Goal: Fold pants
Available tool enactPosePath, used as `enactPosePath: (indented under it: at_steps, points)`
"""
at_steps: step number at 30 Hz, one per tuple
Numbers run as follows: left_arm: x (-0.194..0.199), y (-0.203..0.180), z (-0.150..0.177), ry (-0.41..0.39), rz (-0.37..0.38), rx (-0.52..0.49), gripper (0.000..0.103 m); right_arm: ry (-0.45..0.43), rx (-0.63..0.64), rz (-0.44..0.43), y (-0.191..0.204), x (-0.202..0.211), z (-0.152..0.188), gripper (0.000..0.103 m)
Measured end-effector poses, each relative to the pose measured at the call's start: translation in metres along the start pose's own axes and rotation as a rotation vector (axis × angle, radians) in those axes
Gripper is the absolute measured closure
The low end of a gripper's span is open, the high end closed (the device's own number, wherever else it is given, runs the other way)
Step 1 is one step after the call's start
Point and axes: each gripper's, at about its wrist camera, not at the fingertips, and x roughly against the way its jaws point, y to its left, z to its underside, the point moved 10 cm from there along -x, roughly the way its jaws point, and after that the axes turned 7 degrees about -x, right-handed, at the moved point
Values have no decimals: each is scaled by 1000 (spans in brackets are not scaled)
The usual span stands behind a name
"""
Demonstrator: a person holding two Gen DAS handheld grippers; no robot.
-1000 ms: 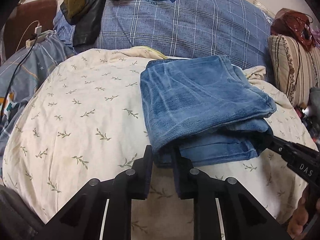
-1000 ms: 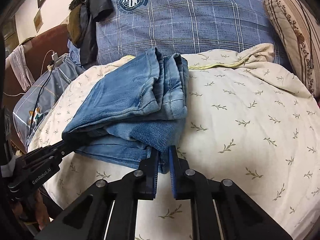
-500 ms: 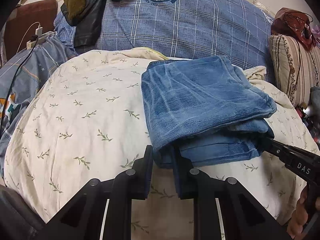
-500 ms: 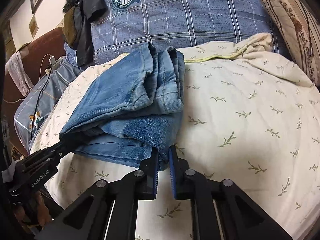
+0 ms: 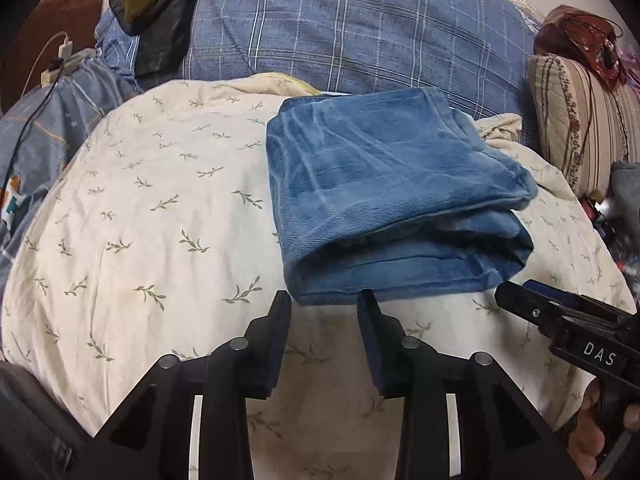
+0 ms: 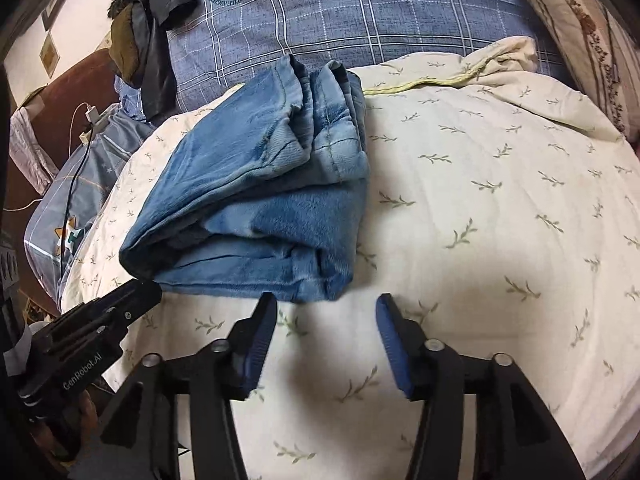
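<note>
- A second ago both grippers were pinched on the near edge of the folded pants (image 5: 384, 200); now both sets of jaws are spreading and the denim has slipped free.
- The left gripper (image 5: 324, 304) is partly open, its jaws still opening, with the near left corner of the pants just ahead of its fingertips. Nothing is pressed between the pads, though the right fingertip may just brush the hem (the fisheye makes that hard to judge).
- The right gripper (image 6: 326, 306) stands wider, also opening, holding nothing. The near right corner of the pants lies just beyond its left finger.
- The pants themselves have not shifted. They lie as a thick folded stack on the cream leaf-print duvet (image 5: 160, 220), with the fold's open layers facing the grippers.
- The far edge of the pants lies near the blue plaid pillow (image 5: 360, 32).
- Open duvet stretches wide to the left of the stack in the left wrist view and to its right in the right wrist view.
- A striped cushion (image 5: 580, 120) borders the bed's right side, and a dark garment (image 5: 160, 12) drapes over the pillow's left end.
</note>
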Motion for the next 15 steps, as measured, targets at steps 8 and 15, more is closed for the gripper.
enactPosePath:
  at_steps: [8,15]
  points:
    - [45,4,-1,-69,-84,4,44,-30,-7,-9,10,24,-6,32]
    - [84,3,-3,-92,-74,28,40,-85,-21,56,17,58,-14,23]
